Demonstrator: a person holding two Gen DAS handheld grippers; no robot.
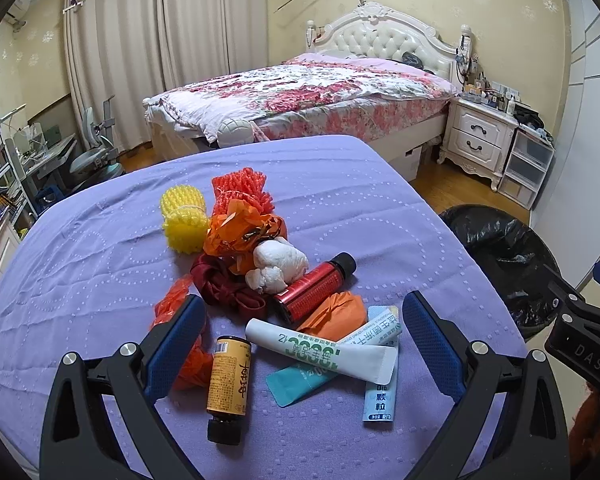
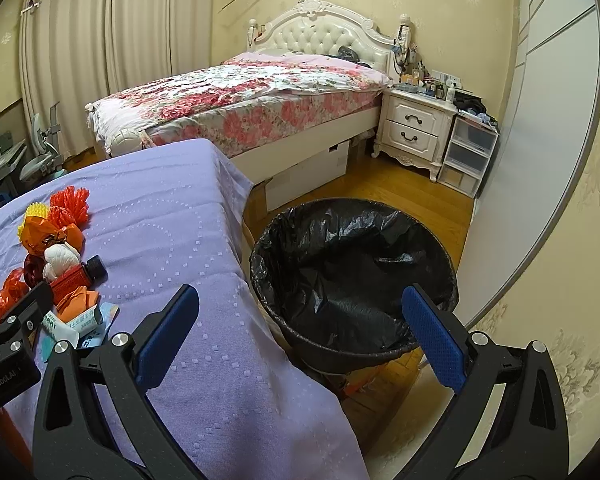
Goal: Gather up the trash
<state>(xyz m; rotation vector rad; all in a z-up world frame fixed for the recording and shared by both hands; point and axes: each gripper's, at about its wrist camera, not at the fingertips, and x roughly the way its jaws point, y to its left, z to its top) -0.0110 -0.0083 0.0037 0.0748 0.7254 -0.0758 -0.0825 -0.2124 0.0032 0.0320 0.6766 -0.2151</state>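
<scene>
Holding my left gripper spread wide above the near end of the trash pile, I have nothing in it; my right gripper is equally spread and empty, hanging over the edge of the purple tablecloth with its right finger out over the black-lined trash bin. The bin stands on the floor just beside the table's right edge, and looks empty.

The pile sits mid-table: a yellow foam net and red foam net at the far end, crumpled orange wrappers, a white tissue wad, a red bottle, and nearest me a yellow-labelled brown bottle, a white sachet lying across a teal sachet, and a light-blue sachet.

I judge the brown bottle the best first grab: it lies lengthwise between my fingers, slightly left of centre. I should shift left, drop until the pads straddle its label, and close across the round body, not the cap, so it does not roll. The flat sachets will need a fingertip slid under an edge, and the cloth may bunch.
</scene>
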